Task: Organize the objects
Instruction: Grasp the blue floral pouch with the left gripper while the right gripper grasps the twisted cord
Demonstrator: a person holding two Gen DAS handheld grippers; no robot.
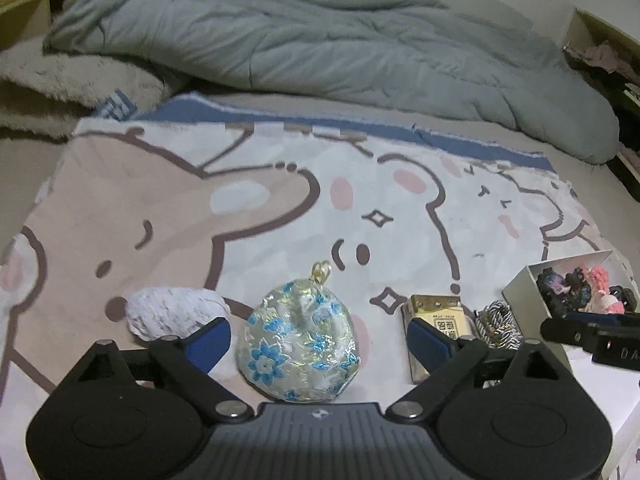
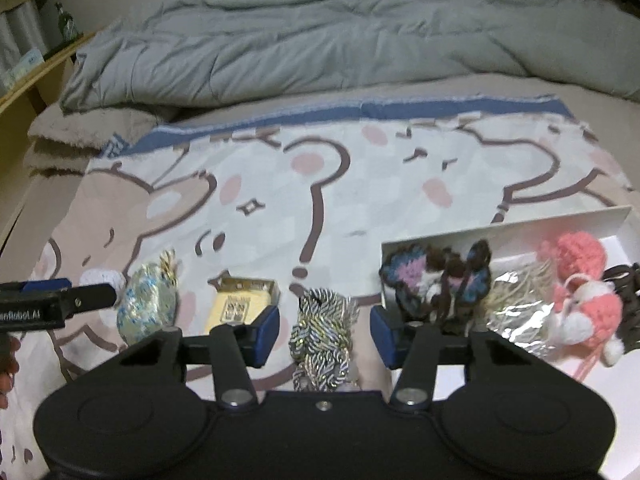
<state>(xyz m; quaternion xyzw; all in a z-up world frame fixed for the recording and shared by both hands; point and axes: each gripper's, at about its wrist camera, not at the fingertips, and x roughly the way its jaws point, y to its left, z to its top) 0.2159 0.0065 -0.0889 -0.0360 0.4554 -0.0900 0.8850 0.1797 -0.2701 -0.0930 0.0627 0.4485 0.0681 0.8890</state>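
Note:
A round brocade pouch with blue flowers lies on the cartoon blanket between the open fingers of my left gripper; it also shows in the right wrist view. A white crocheted piece lies to its left. A gold box lies to its right, also seen in the right wrist view. A striped braided cord bundle lies between the open fingers of my right gripper. A white box at right holds crocheted butterflies, foil and pink yarn toys.
A rumpled grey duvet covers the far half of the bed. A beige fleece lies folded at far left. Wooden shelving stands left of the bed. The cartoon blanket spreads beyond the objects.

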